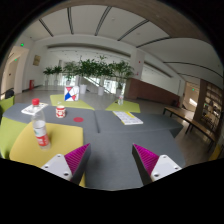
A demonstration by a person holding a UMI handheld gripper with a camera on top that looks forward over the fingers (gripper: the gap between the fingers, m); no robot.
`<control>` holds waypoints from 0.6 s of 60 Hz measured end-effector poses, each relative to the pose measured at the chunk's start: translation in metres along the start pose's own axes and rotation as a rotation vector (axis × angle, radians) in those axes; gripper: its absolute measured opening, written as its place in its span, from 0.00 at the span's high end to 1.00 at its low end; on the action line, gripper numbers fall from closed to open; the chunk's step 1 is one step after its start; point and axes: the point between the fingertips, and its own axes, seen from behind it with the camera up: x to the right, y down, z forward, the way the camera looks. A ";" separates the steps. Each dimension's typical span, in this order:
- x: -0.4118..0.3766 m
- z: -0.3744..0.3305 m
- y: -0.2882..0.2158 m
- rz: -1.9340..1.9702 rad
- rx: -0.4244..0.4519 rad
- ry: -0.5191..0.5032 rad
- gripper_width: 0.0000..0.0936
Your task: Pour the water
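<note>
Two pink-padded fingers (77, 158) of the tool (112, 160) stand wide apart, holding nothing, touching nothing. Far left on the yellow-green worktop (22, 140), well beyond them, stand a bottle (40, 131) and red-and-white cup (60, 111).

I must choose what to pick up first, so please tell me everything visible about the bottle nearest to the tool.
The bottle looks like clear plastic with a pale cap and a red label band around its lower part. It stands upright on the yellow-green table, beyond the tool and off to its left side. Nothing touches it except the table. Whether it contains water cannot be told.
</note>
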 end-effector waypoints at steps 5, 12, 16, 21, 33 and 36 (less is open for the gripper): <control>-0.041 -0.015 -0.001 0.012 0.015 -0.031 0.09; -0.114 -0.022 -0.008 0.031 0.037 -0.091 0.09; -0.157 -0.019 -0.011 0.030 0.043 -0.126 0.09; -0.206 -0.011 -0.016 0.037 0.049 -0.164 0.09; -0.283 0.032 -0.019 0.031 0.050 -0.184 0.09; -0.291 0.052 -0.020 0.029 0.051 -0.174 0.09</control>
